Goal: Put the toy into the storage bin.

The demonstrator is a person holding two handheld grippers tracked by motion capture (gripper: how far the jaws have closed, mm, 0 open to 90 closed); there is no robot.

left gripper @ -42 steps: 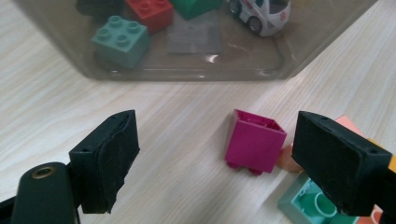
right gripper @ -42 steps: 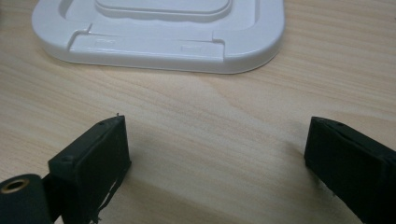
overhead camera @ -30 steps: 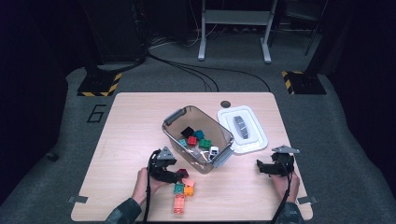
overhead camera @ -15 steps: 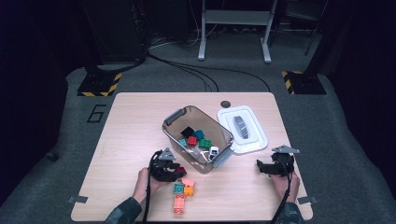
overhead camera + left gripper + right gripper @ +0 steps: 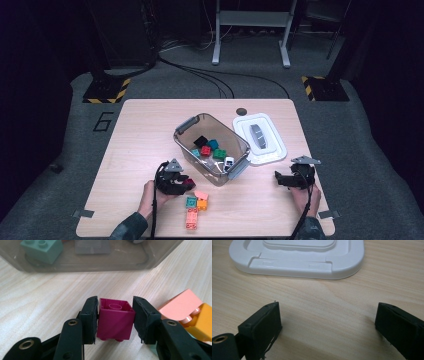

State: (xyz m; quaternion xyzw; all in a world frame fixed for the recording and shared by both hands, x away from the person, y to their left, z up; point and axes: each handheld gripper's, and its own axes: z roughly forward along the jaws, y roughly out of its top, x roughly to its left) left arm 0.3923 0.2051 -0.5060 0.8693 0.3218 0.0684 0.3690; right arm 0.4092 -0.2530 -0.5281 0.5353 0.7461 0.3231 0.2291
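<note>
In the clear bin point(image 5: 185, 137) mid-tabletop sit green, red, teal and black bricks, perhaps a white one. Just before it, the left claw point(image 5: 115, 318) clamps a magenta brick point(image 5: 114, 321); the right claw point(image 5: 327, 325) gapes apart.

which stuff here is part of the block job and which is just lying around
In the job: left gripper shut on magenta block; clear bin; block stack.
Lying about: white lid; right gripper, open over bare table.
</note>
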